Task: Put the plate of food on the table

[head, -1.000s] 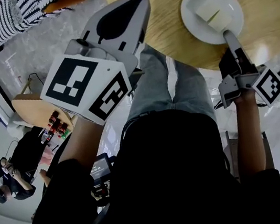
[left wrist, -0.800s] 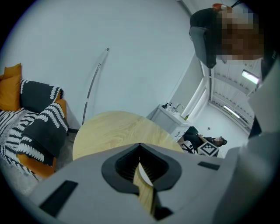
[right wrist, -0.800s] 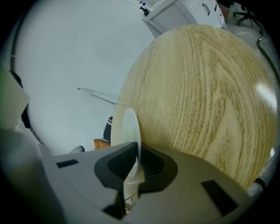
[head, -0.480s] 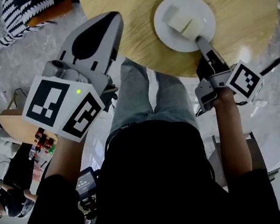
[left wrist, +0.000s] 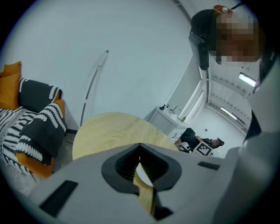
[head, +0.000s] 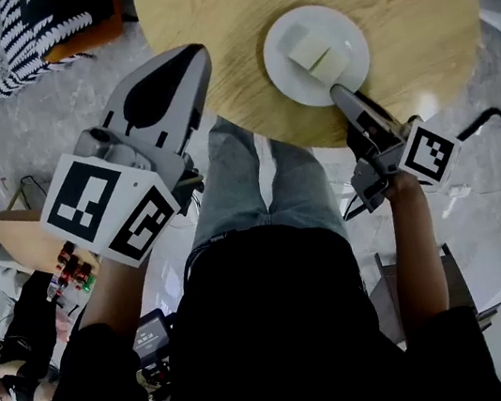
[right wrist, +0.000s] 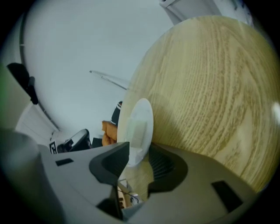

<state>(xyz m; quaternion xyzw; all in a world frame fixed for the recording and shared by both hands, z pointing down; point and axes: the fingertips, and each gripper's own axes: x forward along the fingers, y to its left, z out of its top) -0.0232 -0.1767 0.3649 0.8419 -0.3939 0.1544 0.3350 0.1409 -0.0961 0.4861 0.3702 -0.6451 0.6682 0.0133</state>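
Note:
A white plate (head: 317,55) with a pale block of food (head: 318,48) lies near the front edge of the round wooden table (head: 228,8). My right gripper (head: 339,91) reaches to the plate's near rim. In the right gripper view the plate (right wrist: 139,127) stands edge-on between the jaws. The right gripper (right wrist: 139,151) is opening, and a gap shows beside the rim. My left gripper (head: 191,57) hovers at the table's left edge, shut and holding nothing. In the left gripper view, the left gripper (left wrist: 140,146) points across the table (left wrist: 109,131).
A sofa with striped and orange cushions (head: 14,34) stands left of the table, its cushions (left wrist: 30,118) also showing in the left gripper view. A low side table with small bottles (head: 43,239) and a seated person (head: 14,377) are at the lower left. My legs (head: 267,182) are against the table's front.
The plate and the right gripper at its near rim have drifted left in the head view. The left gripper has sunk a little and points more toward the table.

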